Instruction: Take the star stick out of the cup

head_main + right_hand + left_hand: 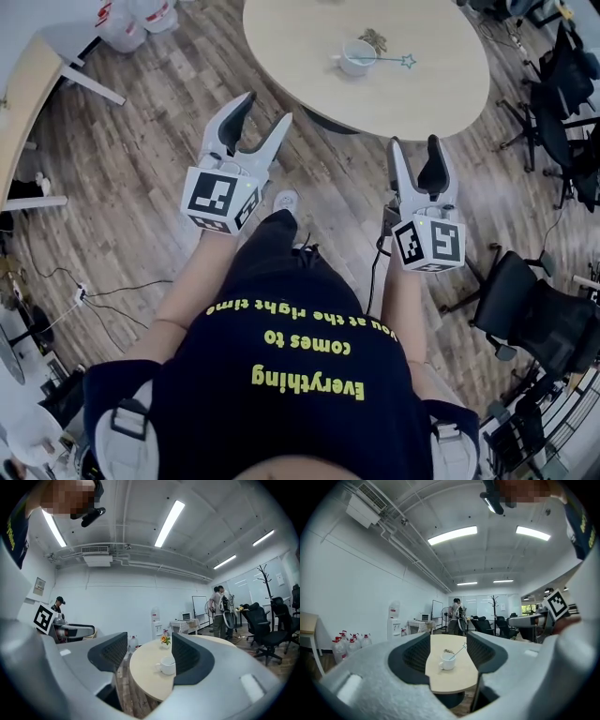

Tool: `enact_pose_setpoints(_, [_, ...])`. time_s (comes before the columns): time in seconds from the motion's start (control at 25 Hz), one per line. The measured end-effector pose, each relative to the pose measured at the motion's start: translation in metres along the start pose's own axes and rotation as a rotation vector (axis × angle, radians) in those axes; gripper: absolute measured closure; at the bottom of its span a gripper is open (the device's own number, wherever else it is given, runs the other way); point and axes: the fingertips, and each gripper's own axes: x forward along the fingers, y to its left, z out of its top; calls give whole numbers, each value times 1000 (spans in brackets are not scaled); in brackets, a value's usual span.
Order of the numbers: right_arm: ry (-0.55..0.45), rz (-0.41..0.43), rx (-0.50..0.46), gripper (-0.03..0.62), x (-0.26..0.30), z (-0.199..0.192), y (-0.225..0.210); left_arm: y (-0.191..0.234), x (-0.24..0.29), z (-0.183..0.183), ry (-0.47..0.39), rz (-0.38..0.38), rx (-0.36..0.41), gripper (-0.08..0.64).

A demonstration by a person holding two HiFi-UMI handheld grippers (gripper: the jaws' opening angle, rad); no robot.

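A white cup (357, 56) stands on the round beige table (309, 66); a thin stick with a blue star (408, 61) leans out of it to the right. The cup (447, 660) and the star stick (461, 649) show between the left jaws, far off. The right gripper view has the cup (166, 666) partly behind its right jaw. My left gripper (260, 111) and right gripper (412, 150) are both open and empty, held over the wooden floor short of the table.
A small flower ornament (375, 39) sits beside the cup. Black office chairs (525, 309) stand at the right, water bottles (131, 19) at the top left. A wooden desk edge (23, 94) is at the left. People stand far back in the room.
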Motion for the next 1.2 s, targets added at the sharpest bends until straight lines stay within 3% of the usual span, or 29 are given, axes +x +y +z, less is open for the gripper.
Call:
enact_pose_setpoints(0.32, [-67, -41, -6, 296, 88, 23, -6, 58, 70, 16, -14, -52, 10, 318])
enact_pose_setpoints(0.72, [-23, -108, 10, 298, 131, 13, -42, 85, 130, 6, 23, -97, -8, 318])
enact_pose_setpoints(1.2, [-9, -3, 3, 296, 215, 22, -120, 97, 226, 10, 27, -4, -8, 318])
